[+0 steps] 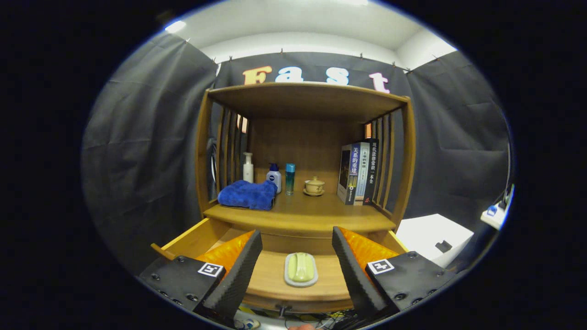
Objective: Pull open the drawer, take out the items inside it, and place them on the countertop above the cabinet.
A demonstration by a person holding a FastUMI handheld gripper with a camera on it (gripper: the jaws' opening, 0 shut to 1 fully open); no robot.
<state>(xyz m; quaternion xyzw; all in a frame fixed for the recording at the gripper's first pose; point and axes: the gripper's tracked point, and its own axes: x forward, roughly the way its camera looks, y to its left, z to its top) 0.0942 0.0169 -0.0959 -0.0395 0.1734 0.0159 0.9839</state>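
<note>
The tongs (297,256) were spread wide above the open drawer (192,240); they should descend straight, centered over the soap dish (301,268)

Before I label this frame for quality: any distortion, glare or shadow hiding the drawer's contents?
Gripper view: fisheye bends the cabinet posts outward; lighting even, no glare on the soap dish, sharp between the open gripper fingers; the open drawer is shaded under the countertop.

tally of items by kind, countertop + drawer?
Bottles: 3, white pump bottle, white bottle with blue cap, teal bottle
Upright books: 3
Blue folded towel: 1
Tan lidded cup on saucer: 1
Green soap in white dish, in open drawer between open gripper fingers: 1
Total: 9
</note>
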